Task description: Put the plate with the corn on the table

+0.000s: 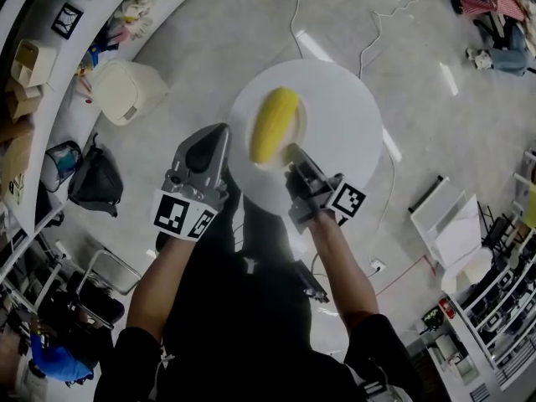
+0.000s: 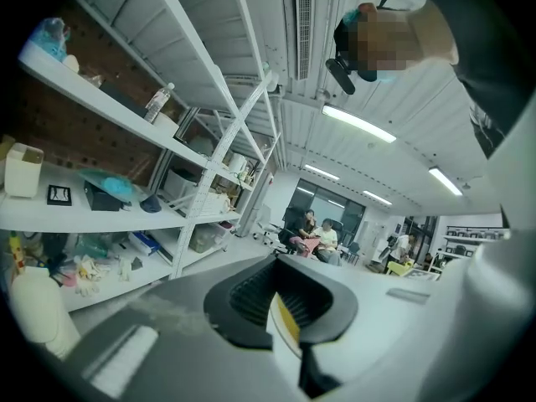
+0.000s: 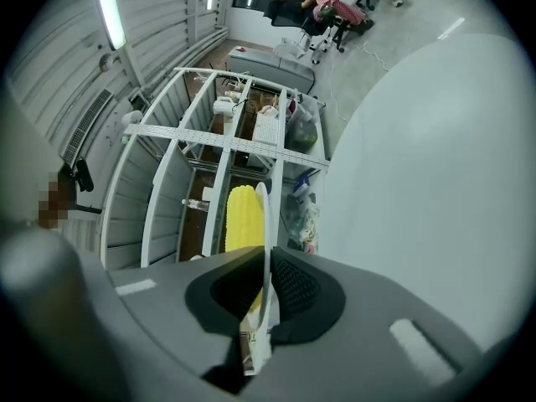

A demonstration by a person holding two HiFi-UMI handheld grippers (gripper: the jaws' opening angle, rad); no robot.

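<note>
A white plate (image 1: 335, 115) carrying a yellow corn cob (image 1: 275, 124) is held in the air above the floor. My left gripper (image 1: 219, 141) is shut on the plate's left rim. At the near rim, just below the corn, my right gripper (image 1: 295, 156) is also shut on the plate. In the left gripper view the plate (image 2: 279, 315) shows as a thin white edge with yellow behind it, pinched in the left gripper (image 2: 285, 308). The right gripper view shows the plate (image 3: 265, 224) edge-on inside the right gripper (image 3: 264, 296), with the corn (image 3: 242, 216) on its left.
White shelving (image 1: 33, 74) with boxes curves along the left. A white container (image 1: 126, 90) and a dark bag (image 1: 96, 182) sit on the floor below it. Cables (image 1: 368, 40) cross the grey floor. A white rack (image 1: 448, 220) stands at the right. People sit far off (image 2: 314, 237).
</note>
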